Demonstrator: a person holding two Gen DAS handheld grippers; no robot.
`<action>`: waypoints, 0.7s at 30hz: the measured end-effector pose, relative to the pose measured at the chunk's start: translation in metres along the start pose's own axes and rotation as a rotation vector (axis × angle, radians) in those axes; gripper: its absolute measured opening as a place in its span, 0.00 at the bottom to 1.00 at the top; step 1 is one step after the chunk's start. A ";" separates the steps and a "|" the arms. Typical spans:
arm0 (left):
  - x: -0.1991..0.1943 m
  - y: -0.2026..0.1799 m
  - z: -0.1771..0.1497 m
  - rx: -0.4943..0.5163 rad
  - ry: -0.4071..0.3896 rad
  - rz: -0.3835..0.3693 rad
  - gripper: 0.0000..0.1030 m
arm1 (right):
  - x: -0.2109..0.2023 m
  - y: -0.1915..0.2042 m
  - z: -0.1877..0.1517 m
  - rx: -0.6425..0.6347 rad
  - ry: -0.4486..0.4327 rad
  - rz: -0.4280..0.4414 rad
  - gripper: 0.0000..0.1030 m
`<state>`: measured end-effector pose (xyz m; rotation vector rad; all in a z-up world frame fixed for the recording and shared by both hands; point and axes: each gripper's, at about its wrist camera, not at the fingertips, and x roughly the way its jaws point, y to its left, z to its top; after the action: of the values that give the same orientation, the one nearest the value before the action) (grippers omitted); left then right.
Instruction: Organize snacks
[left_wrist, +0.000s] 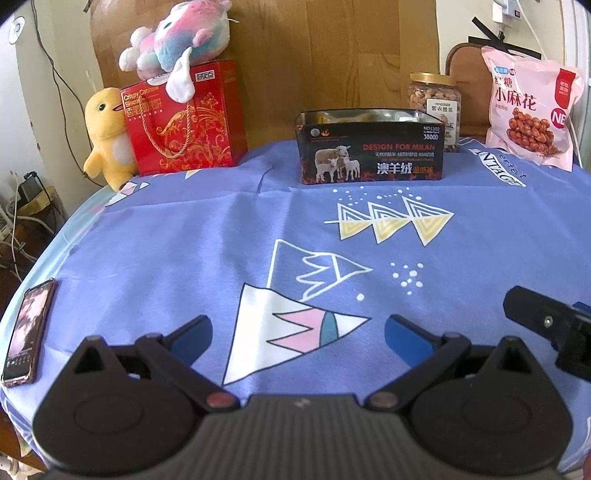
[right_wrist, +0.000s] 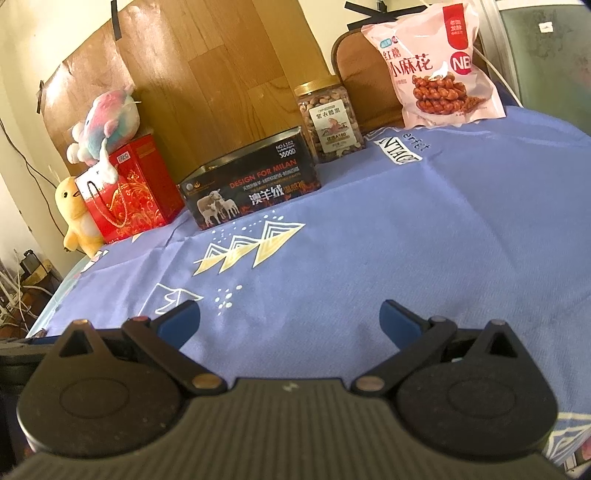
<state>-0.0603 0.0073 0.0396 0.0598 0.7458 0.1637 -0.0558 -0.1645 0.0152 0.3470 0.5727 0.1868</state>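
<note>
A pink snack bag (left_wrist: 530, 110) (right_wrist: 436, 70) leans upright at the back right of the table. A clear nut jar (left_wrist: 436, 107) (right_wrist: 330, 118) with a gold lid stands to its left. An open black tin box (left_wrist: 369, 147) (right_wrist: 251, 184) with sheep on its front stands at the back middle. A red biscuit box (left_wrist: 184, 118) (right_wrist: 129, 188) stands at the back left. My left gripper (left_wrist: 297, 334) is open and empty, low over the near part of the blue cloth. My right gripper (right_wrist: 290, 319) is open and empty too; its finger shows in the left wrist view (left_wrist: 546, 325).
A pastel plush (left_wrist: 181, 37) (right_wrist: 103, 125) lies on the red box and a yellow plush (left_wrist: 105, 136) (right_wrist: 75, 214) leans against it. A phone (left_wrist: 27, 332) lies near the table's left edge. A wooden board (left_wrist: 332, 55) stands behind. Cables lie on the floor at left.
</note>
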 end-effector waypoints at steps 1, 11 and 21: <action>0.000 0.000 0.000 0.000 -0.001 0.000 1.00 | 0.000 0.000 0.000 0.000 -0.001 -0.001 1.00; 0.001 0.001 -0.001 -0.003 0.013 -0.008 1.00 | 0.000 0.003 -0.001 -0.006 0.007 0.001 1.00; 0.001 0.000 -0.003 0.006 0.018 -0.012 1.00 | -0.001 0.002 -0.003 -0.002 0.004 0.000 1.00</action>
<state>-0.0611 0.0071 0.0366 0.0594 0.7645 0.1506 -0.0580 -0.1622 0.0142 0.3451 0.5768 0.1881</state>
